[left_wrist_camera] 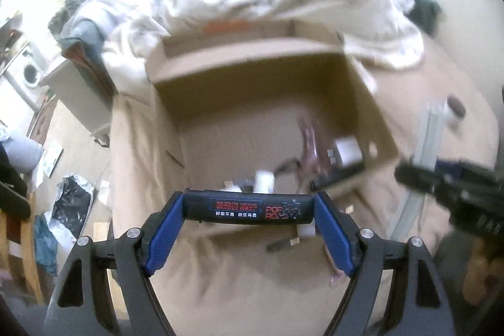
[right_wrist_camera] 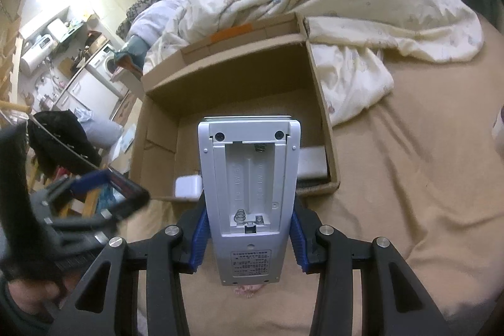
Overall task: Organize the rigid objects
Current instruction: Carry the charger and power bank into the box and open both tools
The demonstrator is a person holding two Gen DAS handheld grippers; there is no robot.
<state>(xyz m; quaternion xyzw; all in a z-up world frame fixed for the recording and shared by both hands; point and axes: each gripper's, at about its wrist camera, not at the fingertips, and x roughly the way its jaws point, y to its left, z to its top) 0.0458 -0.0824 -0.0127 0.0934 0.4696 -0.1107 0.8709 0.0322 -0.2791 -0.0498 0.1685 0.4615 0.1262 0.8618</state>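
Right claw (right_wrist_camera: 249, 229) has its blue pads clamped on a white handheld device (right_wrist_camera: 249, 197), back side up, battery bay open with no cover, hanging over the near edge of the cardboard box (right_wrist_camera: 327, 131) on the bed. Left claw (left_wrist_camera: 249, 210) grips a dark printed bar (left_wrist_camera: 249, 209) crosswise by its ends, also near the box's front edge. White charger block (right_wrist_camera: 188, 187) sits inside the box.

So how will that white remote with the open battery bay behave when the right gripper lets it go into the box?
The white remote looks stiff, hard plastic, so it shouldn't flex. With empty battery bay, probably light. Flat-backed, it should lie still in the cardboard box rather than roll.
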